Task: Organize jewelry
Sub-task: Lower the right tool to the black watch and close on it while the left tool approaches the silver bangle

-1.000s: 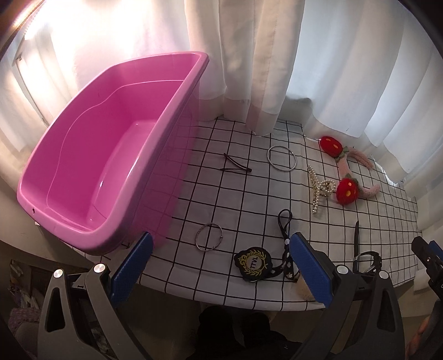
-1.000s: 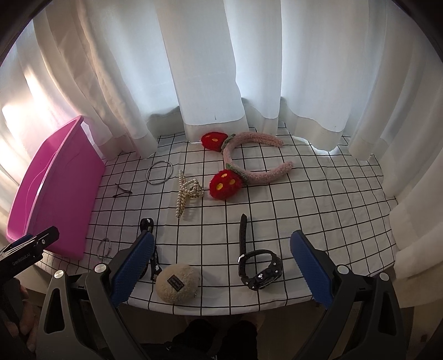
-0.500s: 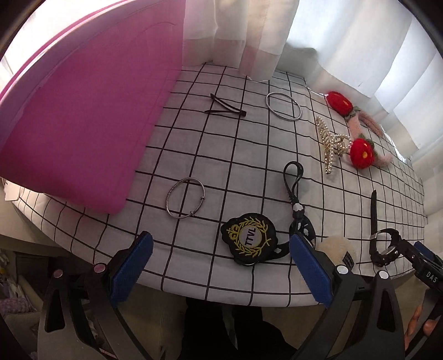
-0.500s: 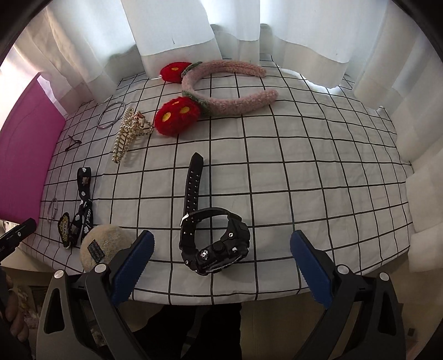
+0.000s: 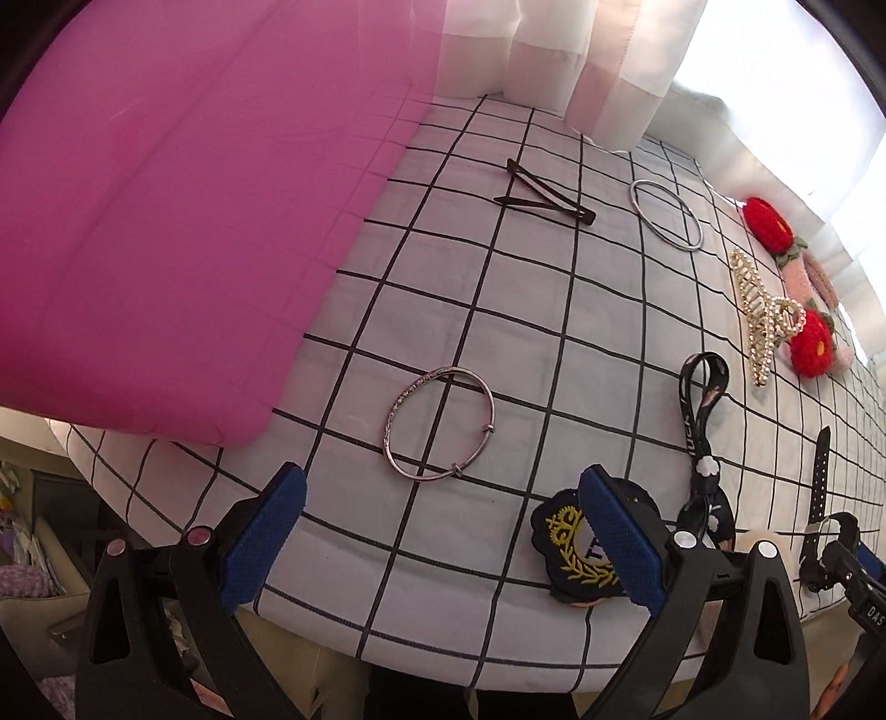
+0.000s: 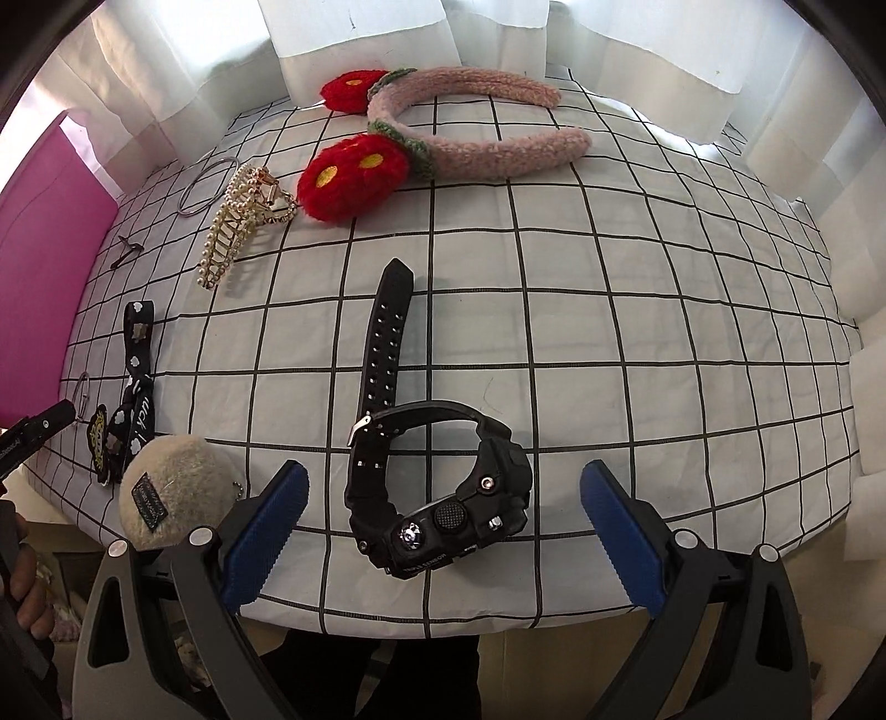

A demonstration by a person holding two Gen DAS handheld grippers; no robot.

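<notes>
My left gripper (image 5: 440, 531) is open and empty, just short of a silver bangle (image 5: 438, 422) lying on the checked cloth beside the pink tub (image 5: 166, 221). My right gripper (image 6: 443, 526) is open and empty, its fingers either side of a black watch (image 6: 437, 482) near the table's front edge. Further back lie a pearl hair claw (image 6: 238, 221), a second bangle (image 5: 666, 214), dark hair clips (image 5: 540, 199) and a pink headband with red flowers (image 6: 470, 133).
A black badge with a lanyard (image 5: 576, 545) sits behind my left gripper's right finger. A beige pompom (image 6: 174, 490) lies left of the watch. White curtains (image 6: 498, 33) close off the back. The table edge runs just under both grippers.
Both grippers have moved forward and down toward the table. The bangle and the watch now lie much closer, between the open fingers' line. The tub's inside has dropped out of view.
</notes>
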